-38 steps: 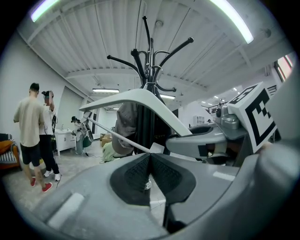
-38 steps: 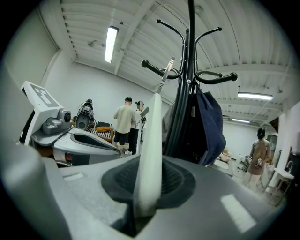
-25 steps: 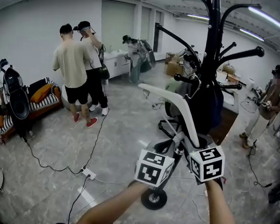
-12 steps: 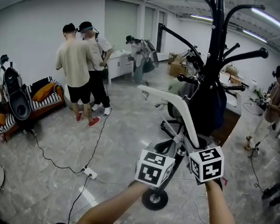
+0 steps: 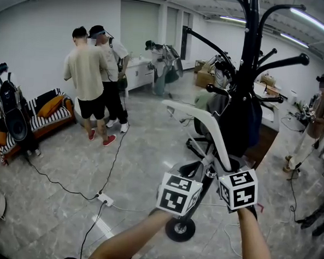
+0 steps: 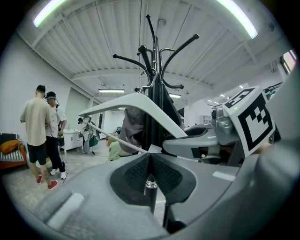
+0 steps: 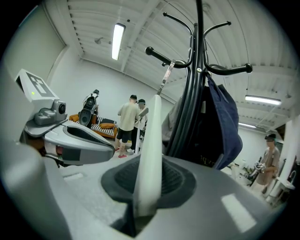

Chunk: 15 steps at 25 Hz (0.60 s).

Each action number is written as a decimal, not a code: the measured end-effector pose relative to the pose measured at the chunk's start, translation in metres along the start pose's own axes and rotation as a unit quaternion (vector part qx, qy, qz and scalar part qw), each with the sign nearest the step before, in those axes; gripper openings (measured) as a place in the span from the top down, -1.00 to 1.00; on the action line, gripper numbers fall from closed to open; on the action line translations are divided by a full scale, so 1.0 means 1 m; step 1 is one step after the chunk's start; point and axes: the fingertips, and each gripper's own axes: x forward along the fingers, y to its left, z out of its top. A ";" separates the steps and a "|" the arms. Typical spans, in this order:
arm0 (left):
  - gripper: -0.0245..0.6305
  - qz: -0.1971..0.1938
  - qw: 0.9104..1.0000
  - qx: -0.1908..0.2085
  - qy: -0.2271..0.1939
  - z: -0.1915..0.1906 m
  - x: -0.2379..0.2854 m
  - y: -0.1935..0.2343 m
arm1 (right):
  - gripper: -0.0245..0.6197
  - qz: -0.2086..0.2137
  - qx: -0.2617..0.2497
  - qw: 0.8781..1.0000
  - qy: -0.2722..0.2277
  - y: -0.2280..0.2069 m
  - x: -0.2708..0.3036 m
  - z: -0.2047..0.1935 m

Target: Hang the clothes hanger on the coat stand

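A white clothes hanger (image 5: 206, 129) is held up in front of the black coat stand (image 5: 245, 76), its free end pointing up and left, apart from the hooks. My left gripper (image 5: 202, 177) is shut on a thin metal part of the hanger (image 6: 150, 183) at its lower end. My right gripper (image 5: 222, 169) is shut on the hanger's white arm (image 7: 151, 140). The two grippers sit close side by side just above the stand's round base (image 5: 180, 229). In the right gripper view the stand's pole (image 7: 198, 70) rises right behind the hanger. A dark blue garment (image 7: 226, 126) hangs on the stand.
Two people (image 5: 94, 78) stand at the back left beside a striped sofa (image 5: 48, 111). A power strip (image 5: 104, 200) and its cables lie on the grey floor. An office chair (image 5: 197, 136) stands behind the stand. Another person (image 5: 314, 122) is at the far right.
Both grippers and the hanger have stayed almost where they were. The people in the background have shifted slightly.
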 end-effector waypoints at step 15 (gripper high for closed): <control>0.91 0.000 1.000 0.002 0.001 0.000 -0.009 -0.002 | 0.67 -0.001 0.008 1.000 -0.018 0.004 -0.012 0.004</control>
